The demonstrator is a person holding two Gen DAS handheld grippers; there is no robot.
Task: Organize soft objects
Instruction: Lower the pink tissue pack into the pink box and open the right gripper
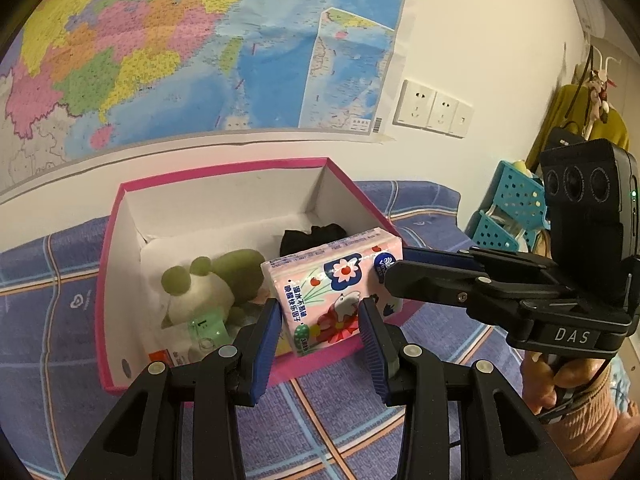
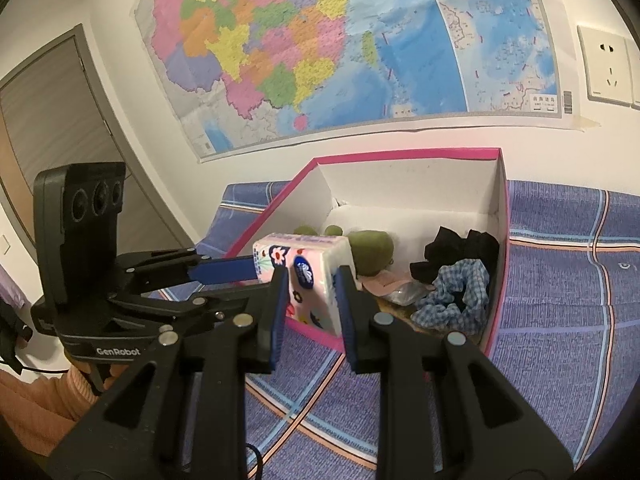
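both tongs meet on one pink tissue pack over the near edge of the box.

from the left wrist view, the left tongs [image 1: 320, 318] have their blue pads on either side of the tissue pack [image 1: 334, 280], pinching its lower end. the right tongs [image 1: 394, 266] reach in from the right and grip the pack's far end. the pack sits tilted above the near wall of the pink-rimmed box [image 1: 116, 224], which rests on a blue checked bedsheet [image 1: 40, 320]. inside the box lie a green and white plush toy [image 1: 208, 280] on white padding and a black cloth [image 1: 312, 236] toward the back right corner. a map [image 1: 180, 48] and wall sockets [image 1: 432, 108] are on the wall behind, and a teal basket [image 1: 516, 200] stands off to the right.

from the right wrist view, the right tongs [image 2: 312, 296] are pressed onto the short sides of the tissue pack [image 2: 308, 276]. the left tongs [image 2: 248, 270] come in from the left with a blue pad against the pack's flowered face. in the box [image 2: 400, 156], beside the pack, are the green plush [image 2: 370, 252], a black cloth [image 2: 460, 248] and a blue gingham scrunchie [image 2: 456, 296] near the right wall.
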